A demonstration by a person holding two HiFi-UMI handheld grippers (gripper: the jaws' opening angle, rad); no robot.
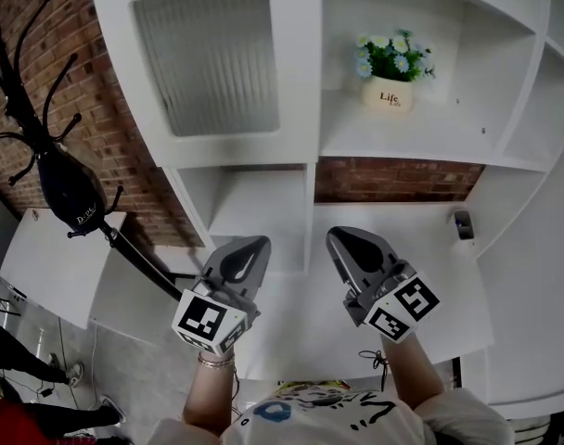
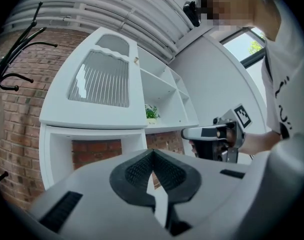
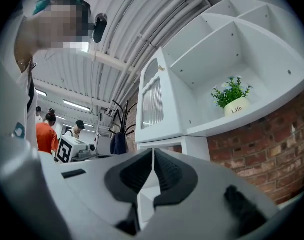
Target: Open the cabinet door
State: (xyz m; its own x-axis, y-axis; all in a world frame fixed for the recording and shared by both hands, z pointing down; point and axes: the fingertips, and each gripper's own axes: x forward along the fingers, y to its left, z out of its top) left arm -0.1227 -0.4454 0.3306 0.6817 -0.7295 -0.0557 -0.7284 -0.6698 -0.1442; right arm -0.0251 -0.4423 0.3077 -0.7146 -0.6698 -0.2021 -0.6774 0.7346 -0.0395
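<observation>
**Both grippers poised, empty, below the white cabinet door with the ribbed glass panel**

The left gripper and right gripper are held side by side over the white bench, pointing roughly level at the white shelf unit. That looks like an approach stance, before either has committed to the door. Each gripper's own view shows its jaws clenched together with nothing between them. The ribbed-glass cabinet door appears closed. It sits well above and ahead of both jaws, nearer the left gripper's side, untouched. What seems a small knob sits near its upper edge on the side facing the open shelves. To its right on an open shelf stands a cream pot of pale flowers, clear of any likely reach.
</observation>
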